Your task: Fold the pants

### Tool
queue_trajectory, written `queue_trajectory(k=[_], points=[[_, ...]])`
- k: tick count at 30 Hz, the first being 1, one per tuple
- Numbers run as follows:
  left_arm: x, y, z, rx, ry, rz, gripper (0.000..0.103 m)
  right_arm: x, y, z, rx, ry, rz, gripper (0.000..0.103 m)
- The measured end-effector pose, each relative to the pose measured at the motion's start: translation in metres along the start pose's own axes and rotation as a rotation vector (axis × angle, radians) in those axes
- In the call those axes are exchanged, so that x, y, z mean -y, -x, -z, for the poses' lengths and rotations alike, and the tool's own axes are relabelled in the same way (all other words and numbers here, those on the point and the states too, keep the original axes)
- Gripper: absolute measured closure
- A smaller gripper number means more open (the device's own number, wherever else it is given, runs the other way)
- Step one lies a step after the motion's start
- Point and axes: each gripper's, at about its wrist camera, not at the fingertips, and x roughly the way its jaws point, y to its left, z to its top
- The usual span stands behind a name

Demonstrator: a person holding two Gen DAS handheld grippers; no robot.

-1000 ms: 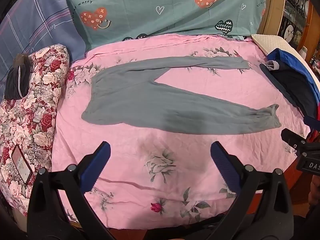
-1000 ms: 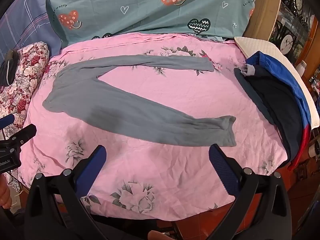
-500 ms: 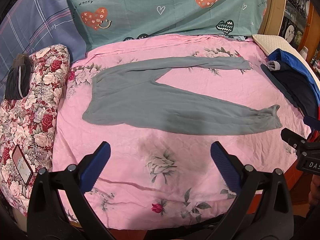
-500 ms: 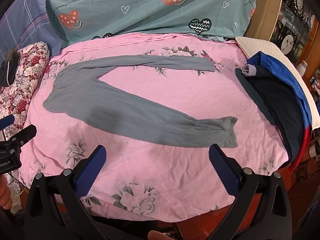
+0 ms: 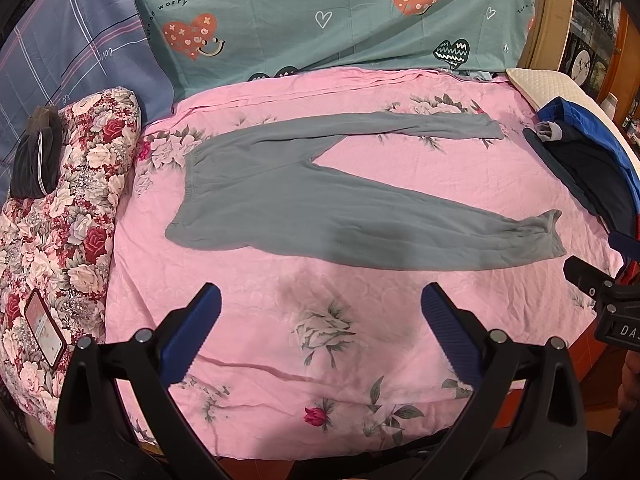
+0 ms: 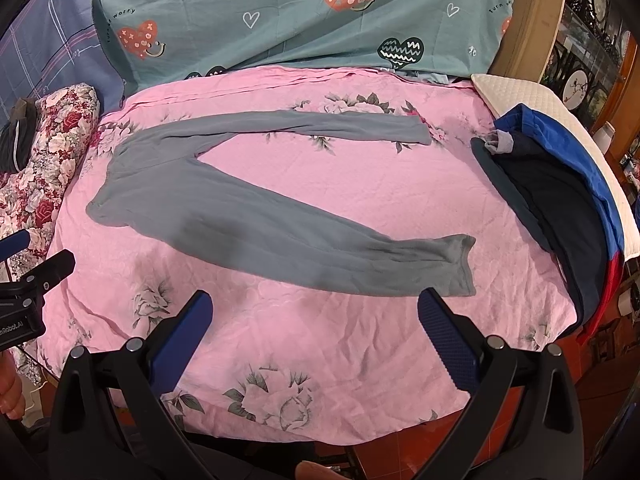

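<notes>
In left wrist view, the left gripper [image 5: 320,312] w/ blue ribbed pads is hovering spread wide and holding nothing over the pink floral bed sheet [image 5: 360,360], while the grey soft-fabric pants [image 5: 288,204] are lying flat beyond it, waistband toward the red-rose floral cushion [image 5: 68,208], legs spreading apart to the right. In right wrist view, the right gripper [image 6: 314,320] is also hanging wide apart and empty, near leg cuff lying just beyond its right finger, and a dark navy and blue clothes pile [image 6: 560,200] is sitting at the sheet's right edge.
</notes>
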Motion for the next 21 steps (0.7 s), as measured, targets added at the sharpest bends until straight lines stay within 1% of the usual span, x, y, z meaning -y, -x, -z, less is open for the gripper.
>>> queue_trajectory(k=[21], points=[[0.0002,-0.0007,-0.0017,-0.005,-0.004,0.0,0.002,0.0028,0.0034,-0.0009,-0.002,-0.004,0.001,0.001]])
